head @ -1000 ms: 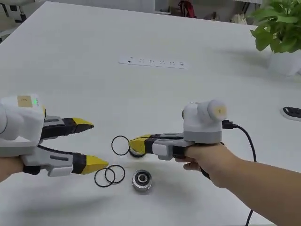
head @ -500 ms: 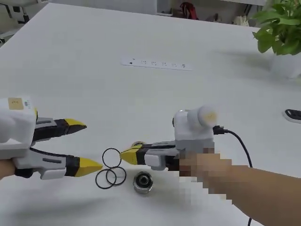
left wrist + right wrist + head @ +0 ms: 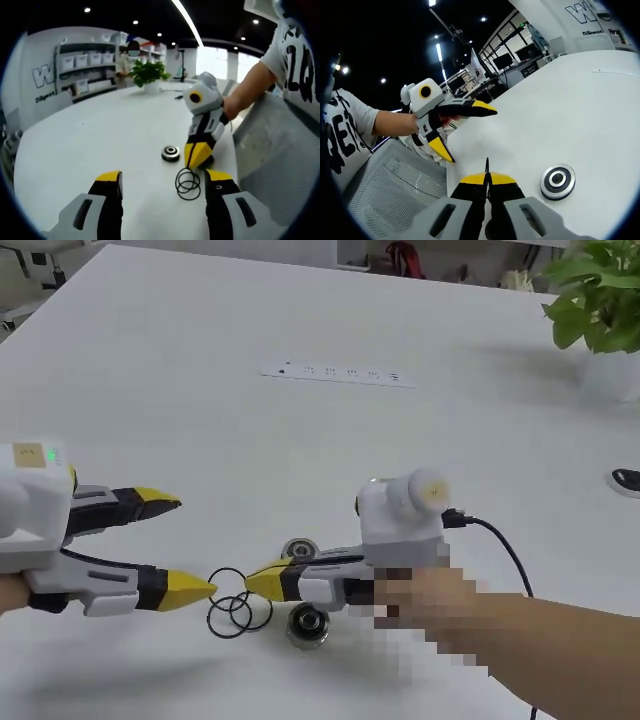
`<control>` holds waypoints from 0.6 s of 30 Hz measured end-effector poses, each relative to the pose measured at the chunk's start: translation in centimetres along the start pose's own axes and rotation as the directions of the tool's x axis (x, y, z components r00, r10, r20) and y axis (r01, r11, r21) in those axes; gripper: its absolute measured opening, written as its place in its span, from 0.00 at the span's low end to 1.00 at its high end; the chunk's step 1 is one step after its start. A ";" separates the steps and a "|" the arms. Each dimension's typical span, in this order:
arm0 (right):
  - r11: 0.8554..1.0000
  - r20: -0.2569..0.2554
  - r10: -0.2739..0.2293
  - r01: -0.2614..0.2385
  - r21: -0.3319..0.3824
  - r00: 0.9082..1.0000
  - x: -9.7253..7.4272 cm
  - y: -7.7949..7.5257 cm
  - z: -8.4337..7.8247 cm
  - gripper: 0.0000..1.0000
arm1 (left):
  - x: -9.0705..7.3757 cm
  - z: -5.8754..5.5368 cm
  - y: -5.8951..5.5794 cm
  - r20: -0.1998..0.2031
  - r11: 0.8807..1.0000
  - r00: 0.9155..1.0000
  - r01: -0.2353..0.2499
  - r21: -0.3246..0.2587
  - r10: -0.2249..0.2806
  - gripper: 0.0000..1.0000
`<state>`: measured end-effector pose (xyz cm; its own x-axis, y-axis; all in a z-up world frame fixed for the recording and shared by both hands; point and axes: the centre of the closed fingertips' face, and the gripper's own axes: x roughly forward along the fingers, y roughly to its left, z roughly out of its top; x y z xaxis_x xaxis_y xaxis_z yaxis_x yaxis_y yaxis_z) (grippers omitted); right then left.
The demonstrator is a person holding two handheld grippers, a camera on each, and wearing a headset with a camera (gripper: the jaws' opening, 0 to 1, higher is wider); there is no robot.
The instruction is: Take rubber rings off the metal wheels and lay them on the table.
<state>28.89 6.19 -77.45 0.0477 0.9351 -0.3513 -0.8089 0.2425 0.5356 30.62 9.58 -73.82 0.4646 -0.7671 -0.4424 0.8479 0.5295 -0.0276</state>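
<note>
Two metal wheels lie on the white table (image 3: pixel 330 440): one wheel (image 3: pixel 298 548) just behind my right gripper, the other wheel (image 3: pixel 305 625) in front of it. My right gripper (image 3: pixel 262 580) is shut on a thin black rubber ring (image 3: pixel 227 577), which hangs from its yellow tips over two loose rings (image 3: pixel 240 614) lying flat. The ring shows as a thin dark line (image 3: pixel 487 165) above the shut jaws (image 3: pixel 487 177). My left gripper (image 3: pixel 185 545) stands open just left of the rings, holding nothing. In the left gripper view I see the rings (image 3: pixel 188 182), a wheel (image 3: pixel 171 153) and the right gripper (image 3: pixel 196 152).
A white power strip (image 3: pixel 338 373) lies mid-table farther back. A potted plant (image 3: pixel 600 310) stands at the far right, with a dark object (image 3: pixel 625 480) at the right edge. A black cable (image 3: pixel 505 550) trails from my right gripper.
My right gripper has pulled left and toward me off the rear wheel, carrying the ring to the two loose rings. The left gripper has stayed open and almost still.
</note>
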 end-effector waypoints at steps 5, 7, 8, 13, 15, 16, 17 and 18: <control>1.000 -0.009 0.003 -0.003 0.002 1.000 0.1 0.0 -0.2 0.00 | -0.1 0.0 0.2 0.004 1.000 1.000 -0.005 -0.009 0.005 0.68; 1.000 -0.016 0.000 0.000 0.002 1.000 0.1 -0.1 -0.4 0.00 | -0.1 -0.1 0.3 0.003 1.000 1.000 -0.006 -0.012 0.006 0.67; 1.000 -0.020 -0.002 0.002 0.001 1.000 0.2 -0.1 -0.5 0.00 | -0.1 -0.1 0.3 0.003 1.000 1.000 -0.006 -0.012 0.006 0.67; 1.000 -0.042 -0.016 0.015 -0.021 0.999 0.2 -0.4 -1.1 0.00 | -0.2 -0.2 0.3 0.003 1.000 1.000 -0.009 -0.019 0.010 0.67; 0.997 -0.058 -0.041 0.037 -0.070 0.997 0.2 -0.6 -1.3 0.00 | -0.2 -0.2 0.2 0.002 1.000 1.000 -0.009 -0.021 0.009 0.67; 0.997 -0.058 -0.037 0.033 -0.066 0.998 0.2 -0.5 -1.3 0.00 | -0.2 -0.3 0.2 0.001 1.000 1.000 -0.010 -0.021 0.010 0.67; 0.997 -0.058 -0.041 0.037 -0.068 0.997 0.2 -0.6 -1.3 0.00 | -0.2 -0.3 0.2 0.000 1.000 1.000 -0.009 -0.020 0.009 0.67; 0.996 -0.060 -0.051 0.046 -0.078 0.997 0.1 -0.8 -1.3 0.00 | -0.2 -0.3 0.2 -0.001 1.000 1.000 -0.009 -0.018 0.009 0.67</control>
<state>28.75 5.78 -78.95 0.0535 0.9044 -0.4233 -0.8492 0.2642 0.4572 30.66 9.95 -74.00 0.4725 -0.7618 -0.4431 0.8386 0.5433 -0.0398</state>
